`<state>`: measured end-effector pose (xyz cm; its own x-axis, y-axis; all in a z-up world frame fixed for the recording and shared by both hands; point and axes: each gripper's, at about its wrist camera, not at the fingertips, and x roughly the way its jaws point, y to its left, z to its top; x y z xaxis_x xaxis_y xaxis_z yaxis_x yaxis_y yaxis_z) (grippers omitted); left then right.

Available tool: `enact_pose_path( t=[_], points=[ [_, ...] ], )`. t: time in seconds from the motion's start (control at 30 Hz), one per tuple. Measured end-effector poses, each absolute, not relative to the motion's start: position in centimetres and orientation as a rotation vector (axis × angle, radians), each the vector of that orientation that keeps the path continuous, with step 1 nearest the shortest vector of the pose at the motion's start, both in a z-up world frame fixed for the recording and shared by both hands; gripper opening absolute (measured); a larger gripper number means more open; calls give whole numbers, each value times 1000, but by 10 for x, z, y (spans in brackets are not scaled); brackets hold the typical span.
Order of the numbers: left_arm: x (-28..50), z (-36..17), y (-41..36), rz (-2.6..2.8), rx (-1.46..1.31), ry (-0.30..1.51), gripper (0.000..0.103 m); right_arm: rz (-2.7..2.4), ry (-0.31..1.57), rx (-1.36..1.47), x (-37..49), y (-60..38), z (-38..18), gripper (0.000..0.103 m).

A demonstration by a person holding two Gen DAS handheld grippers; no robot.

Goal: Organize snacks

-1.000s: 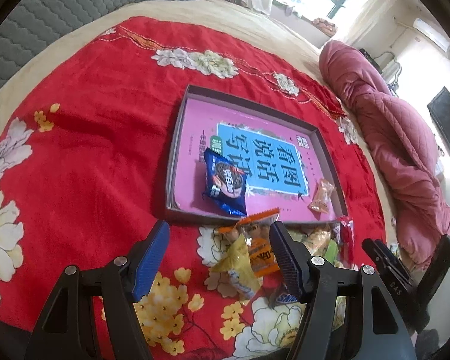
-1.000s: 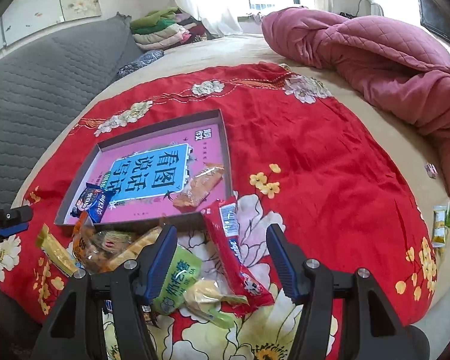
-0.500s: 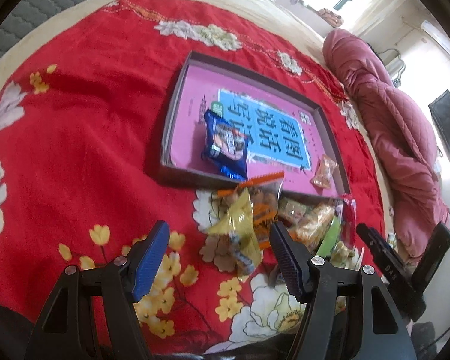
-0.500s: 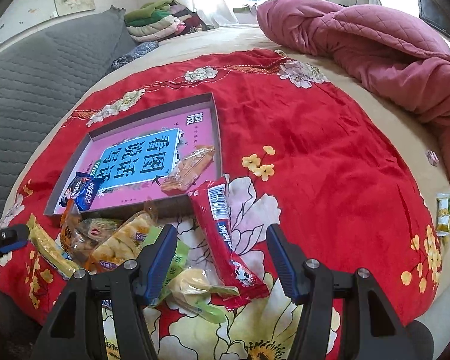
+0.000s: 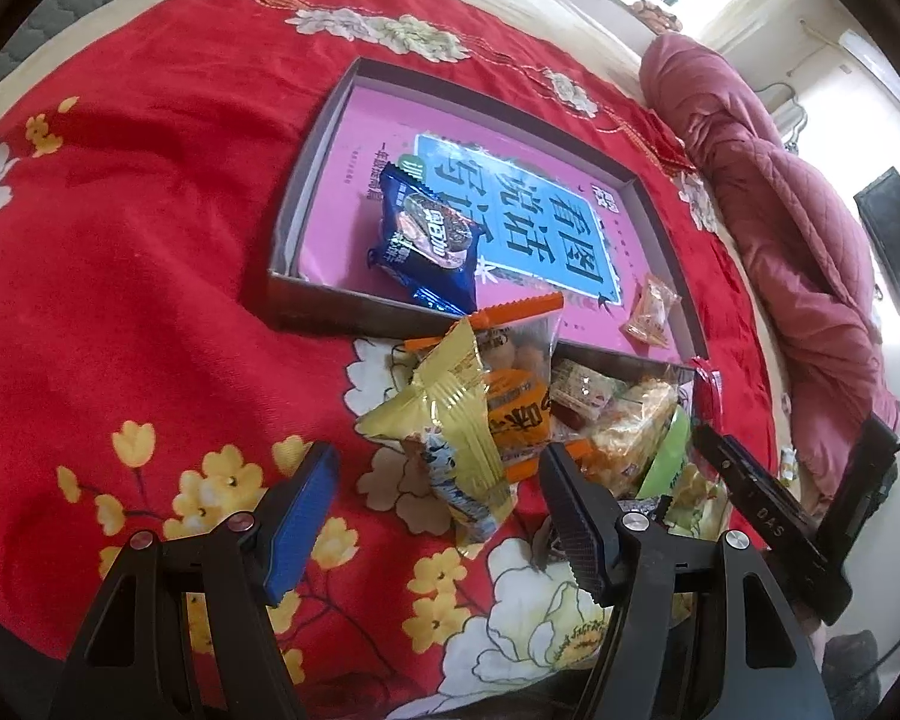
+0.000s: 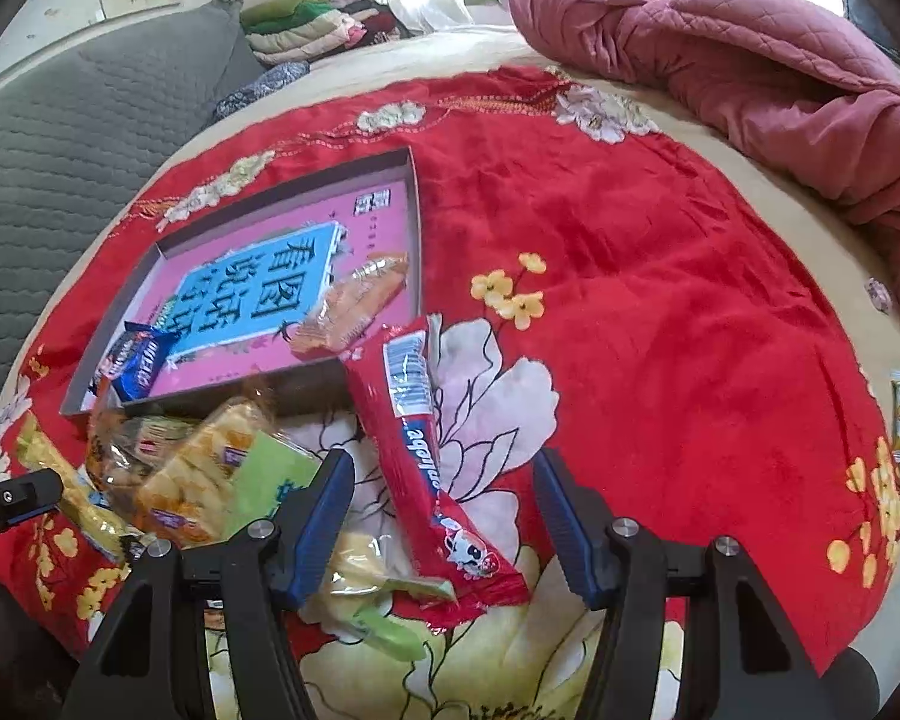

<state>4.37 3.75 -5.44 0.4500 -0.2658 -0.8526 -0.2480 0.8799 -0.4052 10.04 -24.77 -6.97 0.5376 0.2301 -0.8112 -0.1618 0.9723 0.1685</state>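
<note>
Both grippers (jaws apart) sit lower over the snack pile (image 5: 510, 420).

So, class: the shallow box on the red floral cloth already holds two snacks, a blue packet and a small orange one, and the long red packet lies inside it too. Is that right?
Not quite. The long red packet lies outside the shallow box, on the red floral cloth between the right gripper's open fingers, as the right wrist view shows. The blue packet and small orange one are inside.
</note>
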Motion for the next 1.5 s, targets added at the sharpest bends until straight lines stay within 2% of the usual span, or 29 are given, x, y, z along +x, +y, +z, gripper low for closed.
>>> enact_pose_path(
  t=[0.13, 0.2, 0.27, 0.37, 0.4, 0.43, 0.47, 0.57, 0.6, 0.8, 1.5],
  points=[
    [47, -61, 35, -20, -536, 1120, 71, 257, 968, 65, 102, -244, -74, 59],
    [48, -62, 35, -17, -537, 1121, 70, 260, 960, 53, 103, -241, -74, 51],
    [48, -64, 34, -19, -543, 1120, 66, 273, 958, 41, 104, -237, -76, 45],
    [50, -68, 34, -14, -544, 1126, 57, 287, 962, 24, 103, -233, -78, 38],
    [50, -69, 34, -13, -545, 1126, 51, 291, 963, 23, 103, -232, -78, 35],
    [50, -70, 34, -10, -541, 1126, 39, 295, 964, 22, 104, -232, -78, 30],
    [50, -70, 34, -9, -539, 1127, 34, 299, 966, 22, 104, -232, -79, 28],
    [52, -71, 33, -17, -543, 1122, 28, 308, 967, 29, 104, -233, -80, 25],
    [52, -71, 33, -19, -539, 1119, 22, 308, 966, 31, 104, -233, -80, 25],
    [50, -67, 34, -39, -540, 1105, 19, 307, 961, 50, 105, -236, -79, 20],
    [45, -30, 41, -67, -539, 1019, 16, 326, 857, 101, 97, -245, -55, 19]
  ],
)
